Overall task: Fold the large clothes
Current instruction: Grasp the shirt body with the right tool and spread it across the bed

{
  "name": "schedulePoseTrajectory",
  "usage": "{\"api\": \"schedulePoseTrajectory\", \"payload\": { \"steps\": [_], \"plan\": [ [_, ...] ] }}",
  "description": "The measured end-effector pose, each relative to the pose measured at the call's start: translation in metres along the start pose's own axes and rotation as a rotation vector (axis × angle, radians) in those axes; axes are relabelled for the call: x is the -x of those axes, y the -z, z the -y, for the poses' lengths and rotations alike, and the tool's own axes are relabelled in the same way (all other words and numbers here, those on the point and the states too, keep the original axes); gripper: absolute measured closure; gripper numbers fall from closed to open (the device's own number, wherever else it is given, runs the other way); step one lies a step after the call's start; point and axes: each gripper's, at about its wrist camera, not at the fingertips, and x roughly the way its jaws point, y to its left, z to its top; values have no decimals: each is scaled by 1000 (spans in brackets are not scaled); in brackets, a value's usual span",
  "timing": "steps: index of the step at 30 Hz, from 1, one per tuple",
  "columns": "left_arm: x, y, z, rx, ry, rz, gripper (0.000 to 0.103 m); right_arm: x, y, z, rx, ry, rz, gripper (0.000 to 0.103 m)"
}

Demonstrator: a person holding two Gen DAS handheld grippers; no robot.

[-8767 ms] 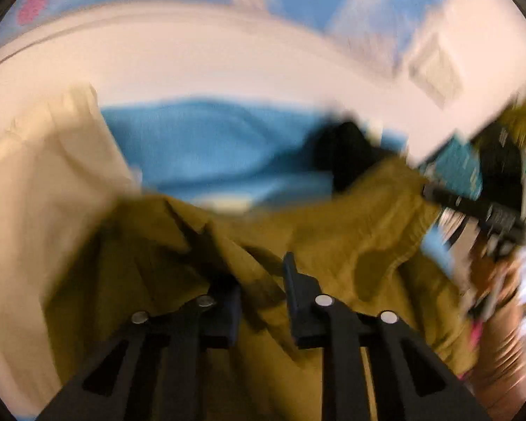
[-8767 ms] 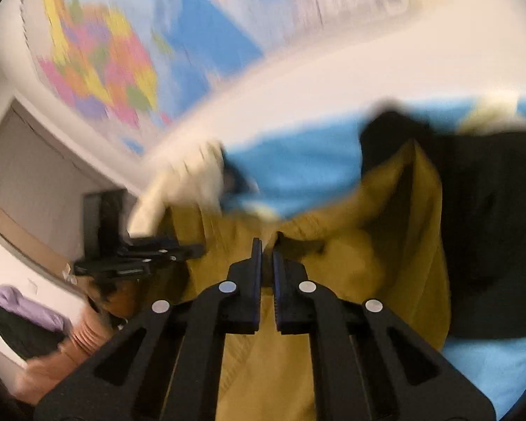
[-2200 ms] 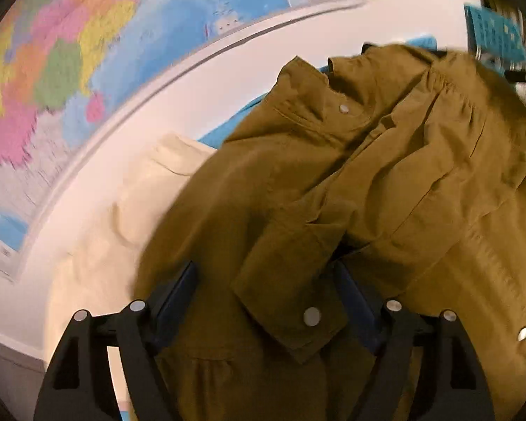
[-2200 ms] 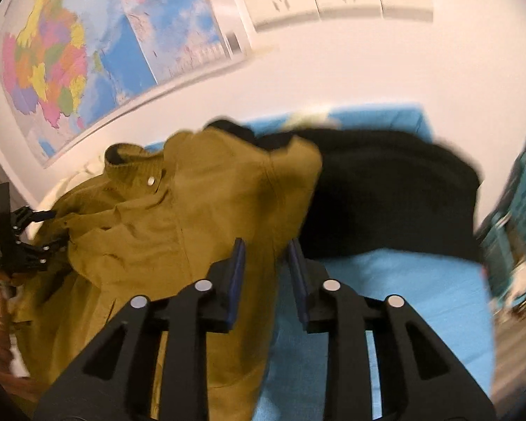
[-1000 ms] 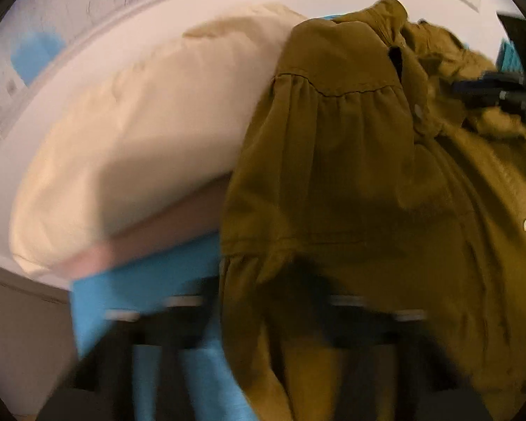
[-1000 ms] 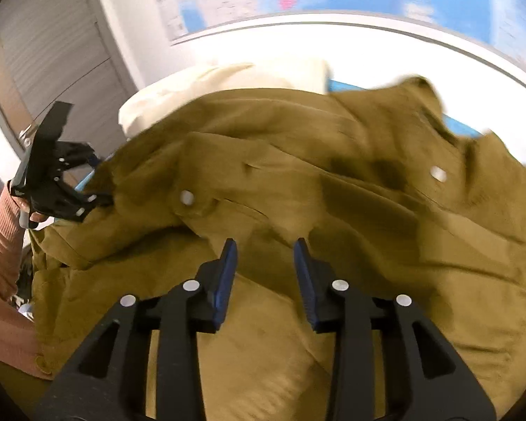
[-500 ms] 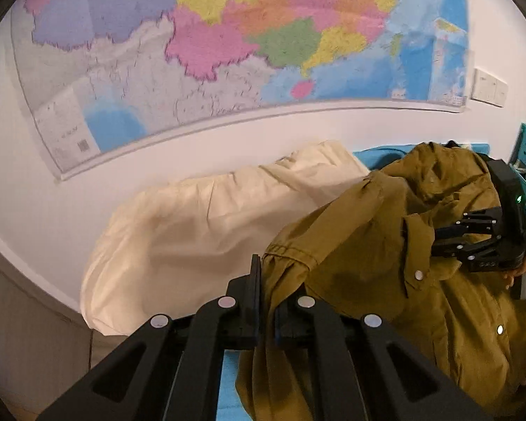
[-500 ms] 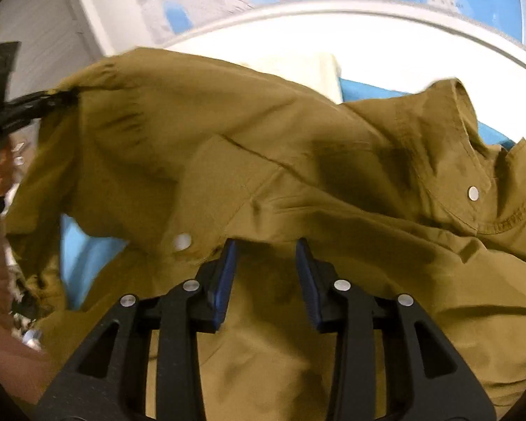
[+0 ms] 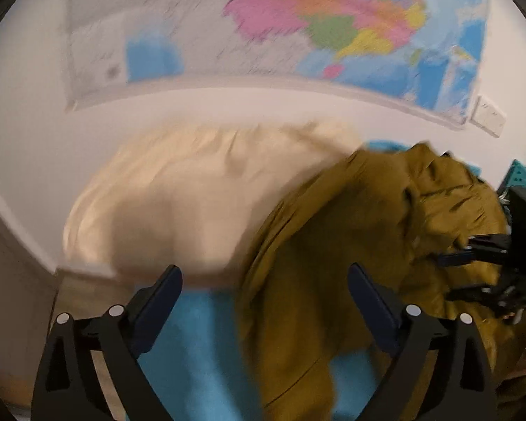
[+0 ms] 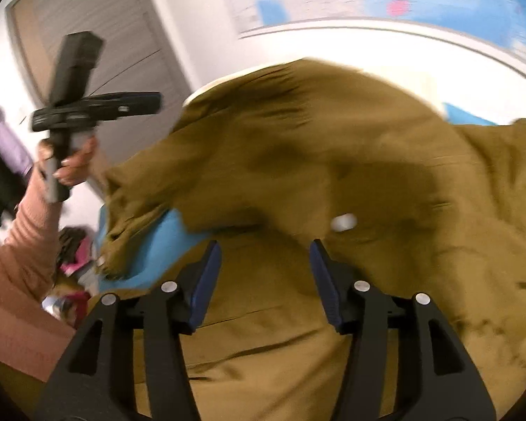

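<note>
Olive-brown buttoned cotton shirt [image 10: 333,175] lies crumpled on the blue-covered bed [image 9: 193,343], its left edge draped just beside the cream pillow [image 9: 193,203] at the far wall. Your left gripper [image 9: 263,298] has just let its jaws spring wide and holds nothing; your right gripper [image 10: 264,277] has just been opening its jaws too, with cloth beneath them but not pinched. My worry: the freed sleeve slumps into a bunch, or slides off the near edge, so the fold line is lost. Behind hangs a coloured wall map [image 9: 298,28]; a grey door [image 10: 98,35] stands left.
</note>
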Motion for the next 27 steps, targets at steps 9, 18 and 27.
{"api": "schedulePoseTrajectory", "payload": {
  "steps": [9,18,27],
  "plan": [
    [-29,63,-17,98,123,-158,67,10,20,12,-53,13,-16,48],
    [60,-26,95,-145,296,63,92,122,45,57,-181,160,179,48],
    [50,-70,268,-447,587,32,76,183,98,69,-313,181,328,47]
  ]
}}
